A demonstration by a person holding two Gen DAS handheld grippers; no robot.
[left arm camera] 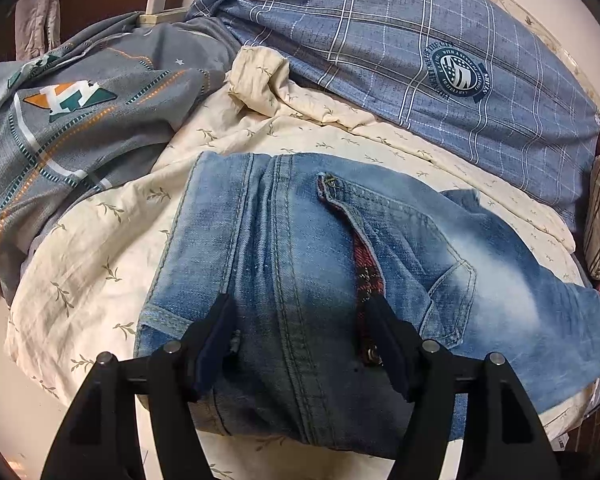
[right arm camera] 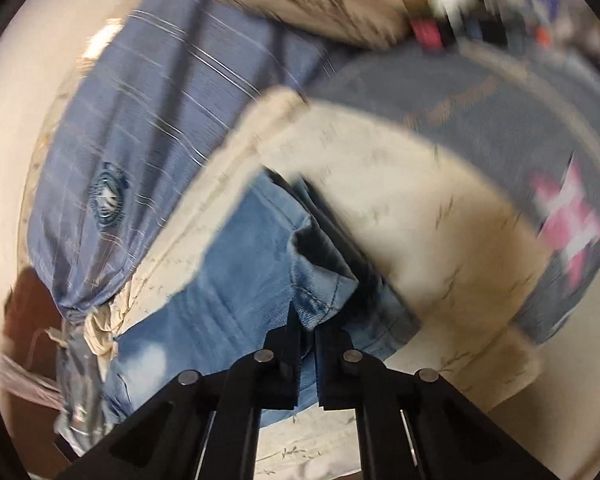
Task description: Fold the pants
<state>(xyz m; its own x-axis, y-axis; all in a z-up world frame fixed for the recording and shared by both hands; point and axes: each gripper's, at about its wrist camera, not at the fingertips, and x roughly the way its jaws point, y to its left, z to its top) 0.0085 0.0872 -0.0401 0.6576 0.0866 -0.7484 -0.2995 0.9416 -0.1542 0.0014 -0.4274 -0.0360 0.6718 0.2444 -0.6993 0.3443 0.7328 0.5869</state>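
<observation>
**Pants half-folded on the bed, right side pinched and going up**

Pants [left arm camera: 300,264] are light-wash denim jeans, lying on the cream leaf-print sheet [left arm camera: 100,248] in the middle of the bed, waistband end toward my left camera. Nothing is moving in that view, so you get the texture for free: thick double-stitched seams running from 12 to 6, a faded whitish patch out at 3, a back pocket corner, and a red plaid lining peeking through the fly.

My left gripper [left arm camera: 300,344] sits with its jaws spread wide, one on either side of the centre seam, gripping nothing. My guess is it's there to pin or guard that end while the other side does the work.

My right gripper [right arm camera: 308,332] is clamped shut on a bunched hem edge of the denim, the fold of cloth poking up between the pads. That view is smeared with motion blur, so I read it as mid-lift, carrying the leg over.

Denim is stiff and heavy, so it should hold a crease fine. A blue plaid duvet [left arm camera: 440,60] sits at 1 o'clock, and a grey patterned blanket [left arm camera: 80,100] at 10.
</observation>
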